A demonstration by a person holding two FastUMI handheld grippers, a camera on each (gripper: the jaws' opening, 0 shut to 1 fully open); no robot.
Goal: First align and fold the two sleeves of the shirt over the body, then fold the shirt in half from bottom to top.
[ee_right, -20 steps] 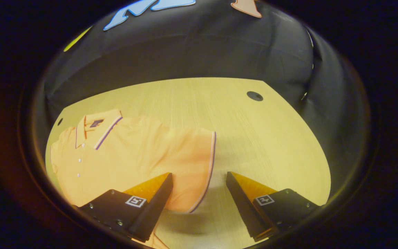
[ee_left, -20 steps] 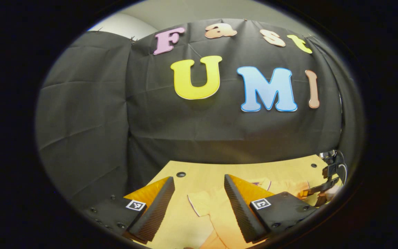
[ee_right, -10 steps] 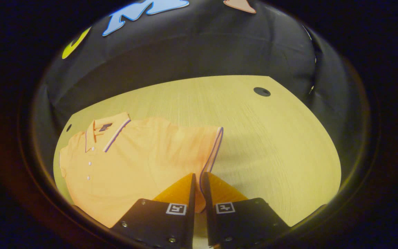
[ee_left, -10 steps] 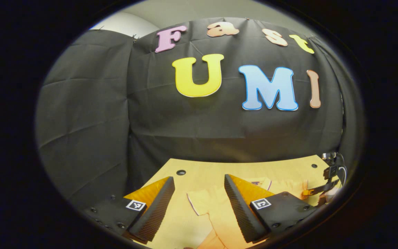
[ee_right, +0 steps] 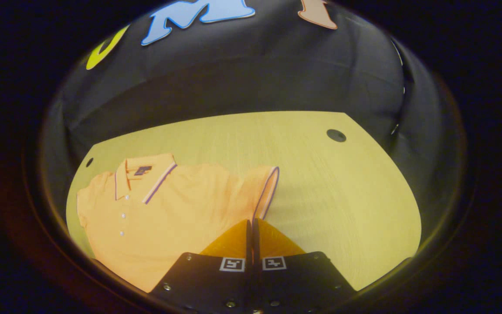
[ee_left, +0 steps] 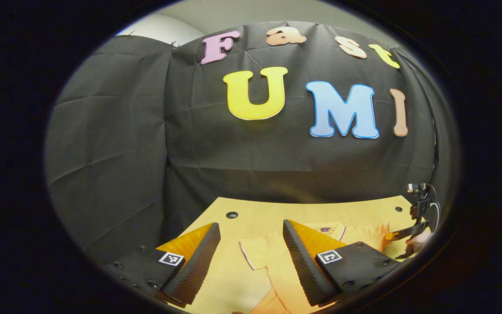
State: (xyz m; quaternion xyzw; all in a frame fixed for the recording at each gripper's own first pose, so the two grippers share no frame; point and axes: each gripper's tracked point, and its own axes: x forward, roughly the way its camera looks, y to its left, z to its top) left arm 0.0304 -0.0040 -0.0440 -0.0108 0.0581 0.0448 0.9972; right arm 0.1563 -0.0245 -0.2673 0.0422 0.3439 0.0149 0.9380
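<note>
Tools: one spread, one pinched.
Your left tool [ee_left: 251, 248] stands wide open; your right tool [ee_right: 250, 226] is pressed together on the sleeve [ee_right: 265, 192].

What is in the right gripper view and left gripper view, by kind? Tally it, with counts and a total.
Shirt: 1
Grippers, left gripper and right gripper: 2
Table: 1
Dark holes in the table top: 2
Total: 6

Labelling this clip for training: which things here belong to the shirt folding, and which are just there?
Part of the job:
- orange short-sleeved polo shirt
- its right-hand sleeve with striped cuff, pinched in the right gripper
- left gripper, jaws apart

Just there:
- light wooden table
- black cloth wall
</note>
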